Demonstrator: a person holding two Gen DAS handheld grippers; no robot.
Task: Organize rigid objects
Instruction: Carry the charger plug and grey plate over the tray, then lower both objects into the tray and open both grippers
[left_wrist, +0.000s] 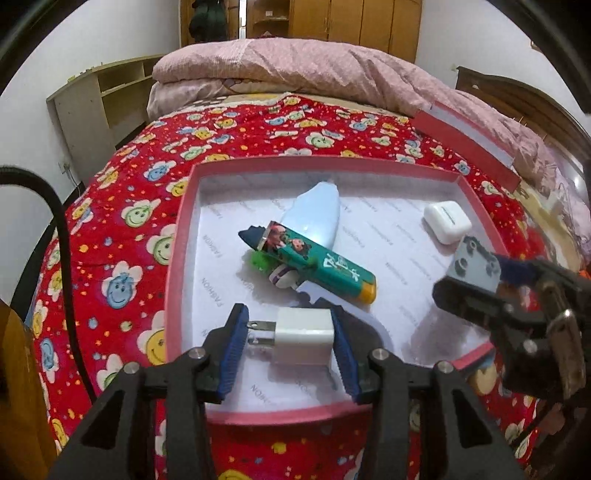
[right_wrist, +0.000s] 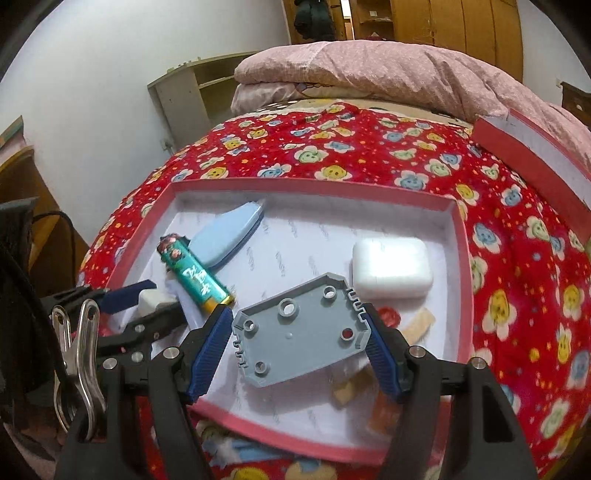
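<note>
We see a shallow pink-rimmed box (left_wrist: 177, 258) lying open on a red bedspread (left_wrist: 122, 206) printed with smiling flowers, and both grippers reach over its white paper lining. The left gripper (left_wrist: 291, 341) has its blue pads against a white plug adapter (left_wrist: 304, 339); the right pad presses the adapter's body, while the left pad sits at the metal prongs, so we cannot say how firm the clamp is on that side. The right gripper (right_wrist: 301, 336) is clamped on a grey plastic plate (right_wrist: 301, 332) with round holes, held tilted above the box floor; in the left wrist view that plate is blurred and half covered by the gripper's black frame. Under it, in the right wrist view, tan and red scraps show only in part and we cannot make out what they are. Near the middle of the box a green lighter (left_wrist: 321, 264) lies slantwise across a pale blue flat case (left_wrist: 317, 214), and beneath the lighter a small green-and-white thing is mostly hidden. A white earbud case (right_wrist: 391, 271) sits toward the box's right wall, apart from the rest. The box lid (right_wrist: 532, 158) leans at the far right against a pink quilt (right_wrist: 369, 77), its end cut off by the lens edge.
</note>
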